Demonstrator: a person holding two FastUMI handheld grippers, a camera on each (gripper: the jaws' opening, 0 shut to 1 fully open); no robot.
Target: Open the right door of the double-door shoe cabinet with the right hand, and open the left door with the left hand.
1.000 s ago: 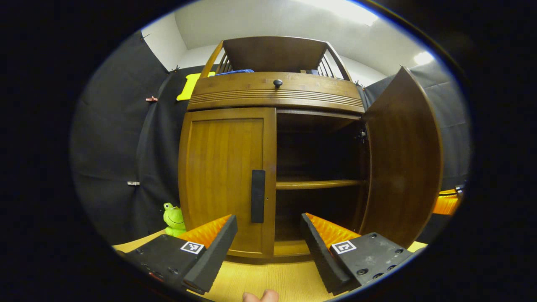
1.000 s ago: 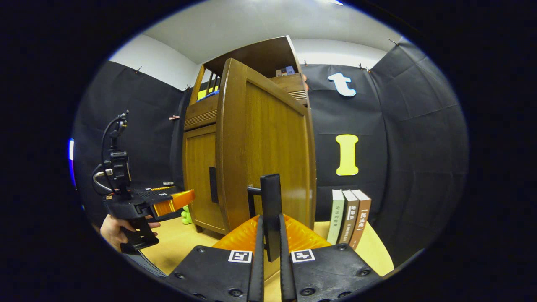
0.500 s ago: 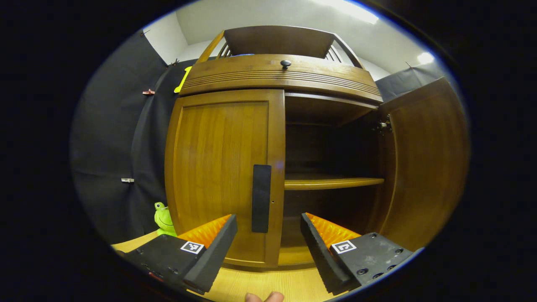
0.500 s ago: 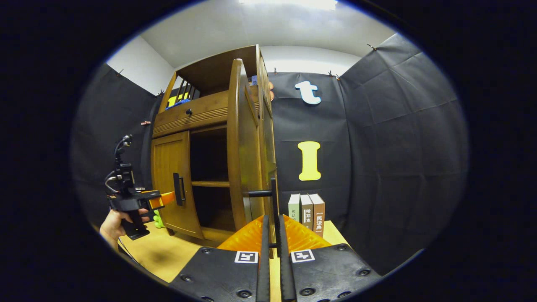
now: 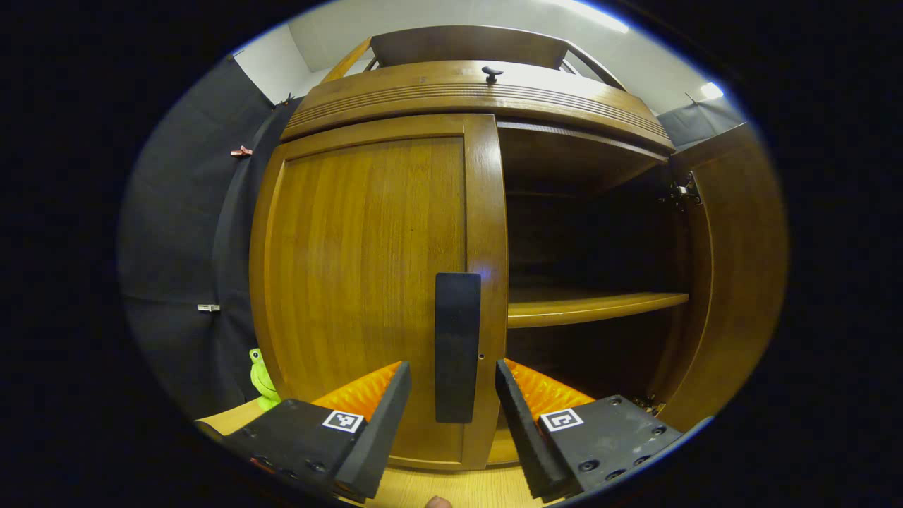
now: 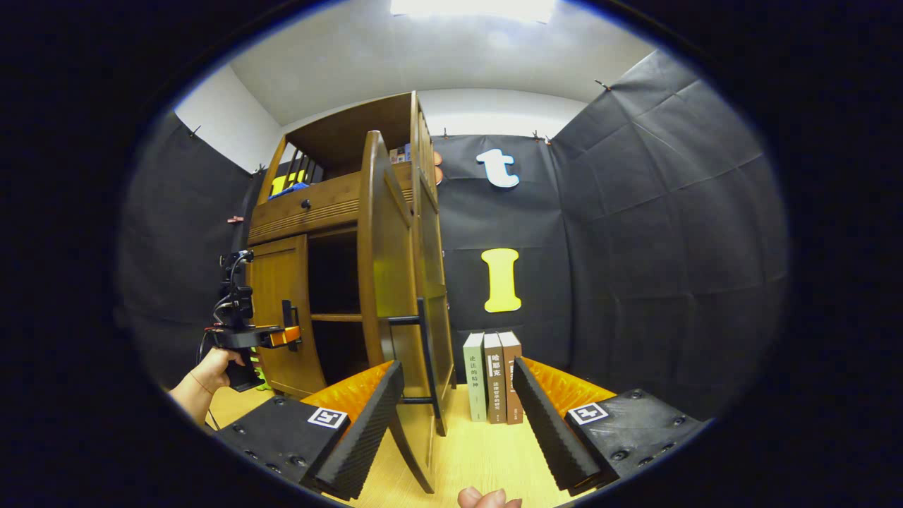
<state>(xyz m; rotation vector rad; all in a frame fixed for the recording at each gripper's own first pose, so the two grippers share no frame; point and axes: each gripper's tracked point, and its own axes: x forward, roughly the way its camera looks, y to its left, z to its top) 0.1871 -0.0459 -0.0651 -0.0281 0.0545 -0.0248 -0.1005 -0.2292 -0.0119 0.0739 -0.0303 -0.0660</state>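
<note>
The brown wooden shoe cabinet (image 5: 480, 92) fills the left gripper view. Its left door (image 5: 367, 282) is closed, with a dark upright handle (image 5: 457, 346) on it. My left gripper (image 5: 449, 395) is open, one finger on each side of that handle, not pressing it. The right door (image 5: 737, 282) stands swung wide, baring a shelf (image 5: 592, 307). In the right gripper view the right door (image 6: 384, 282) is edge-on, its handle (image 6: 422, 353) just ahead and left of my open right gripper (image 6: 458, 395). Farther left, a hand (image 6: 211, 367) holds the left gripper (image 6: 291, 336) at the left door.
Three upright books (image 6: 492, 377) stand on the light wooden tabletop (image 6: 465, 451) right of the cabinet. A green frog toy (image 5: 259, 381) sits by the cabinet's left foot. A drawer knob (image 5: 490, 72) sticks out above the doors. Black cloth walls close in all around.
My right gripper let go of the right door's handle, opened and drew back as the door swung wide. My left gripper moved in until the left handle stood between its fingers.
</note>
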